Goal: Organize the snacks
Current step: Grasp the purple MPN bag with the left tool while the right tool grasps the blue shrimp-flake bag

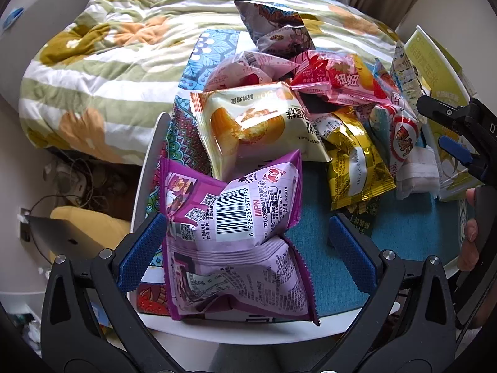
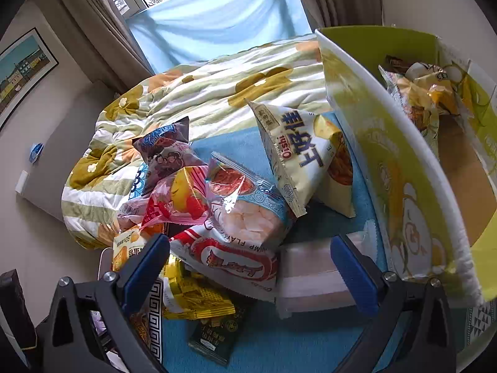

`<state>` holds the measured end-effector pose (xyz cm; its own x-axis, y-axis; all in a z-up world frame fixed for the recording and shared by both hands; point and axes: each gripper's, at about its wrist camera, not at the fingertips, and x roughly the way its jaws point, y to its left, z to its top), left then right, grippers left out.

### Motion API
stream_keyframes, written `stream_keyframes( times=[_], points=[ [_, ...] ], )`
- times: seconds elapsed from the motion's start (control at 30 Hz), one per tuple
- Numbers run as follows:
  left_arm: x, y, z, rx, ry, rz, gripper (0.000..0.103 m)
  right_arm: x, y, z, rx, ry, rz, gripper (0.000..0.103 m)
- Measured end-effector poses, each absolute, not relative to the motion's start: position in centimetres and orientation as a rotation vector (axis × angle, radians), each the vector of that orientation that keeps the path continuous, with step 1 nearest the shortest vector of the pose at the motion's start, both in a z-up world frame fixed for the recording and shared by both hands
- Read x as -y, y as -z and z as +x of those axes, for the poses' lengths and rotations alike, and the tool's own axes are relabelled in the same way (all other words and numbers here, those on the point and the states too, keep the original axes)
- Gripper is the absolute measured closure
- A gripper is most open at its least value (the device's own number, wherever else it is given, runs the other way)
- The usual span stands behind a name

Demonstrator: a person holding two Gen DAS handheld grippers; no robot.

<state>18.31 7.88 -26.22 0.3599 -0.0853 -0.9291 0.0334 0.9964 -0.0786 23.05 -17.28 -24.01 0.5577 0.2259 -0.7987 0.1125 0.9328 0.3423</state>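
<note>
Left wrist view: the left gripper fills the bottom of the frame, jaws wide apart, with a purple bag standing between them; its left edge seems to touch the left pad, while the right pad stands clear of it. As I judge it, closing here could crush the puffed bag or let it slide out sideways, since the film looks slick and the bag is creased at the waist. Behind it, in the centre of the frame, the pile holds a cream cake bag, a gold bag, a pink bag and a dark bag, one of each; others are too overlapped to count. The right gripper shows at the right edge, jaws apart.

Right wrist view: the right gripper hangs at the bottom of the frame, jaws apart and empty, over a red-and-white bag and a blurred white pack. One green box at the right already holds several snacks at its far end. One Oishi bag leans upright beside the box and could topple if the pile is nudged. One small dark sachet lies on the blue mat.
</note>
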Motion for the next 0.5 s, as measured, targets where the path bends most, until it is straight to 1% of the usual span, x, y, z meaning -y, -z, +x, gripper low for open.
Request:
stream_keyframes(
  times=[0.2,0.23,0.3,0.33,0.5],
  points=[
    [-8.0,28.2,18.9,-1.232,0.051,-0.033,0.0,17.3,26.2,24.9,-1.016,-0.084,0.395,0.0],
    [-8.1,28.5,18.9,-1.237,0.048,-0.032,0.003,17.2,26.5,25.2,-1.024,-0.09,0.392,0.0],
    [-8.3,29.0,19.1,-1.253,0.039,-0.028,0.018,17.2,26.9,25.5,-1.027,-0.101,0.395,0.0],
    [-8.5,29.2,19.2,-1.26,0.036,-0.033,0.018,17.2,26.9,25.7,-1.025,-0.11,0.402,0.0],
    [-8.8,29.2,19.2,-1.267,0.033,-0.026,0.033,17.0,27.4,26.4,-1.045,-0.152,0.41,0.0]
  ],
)
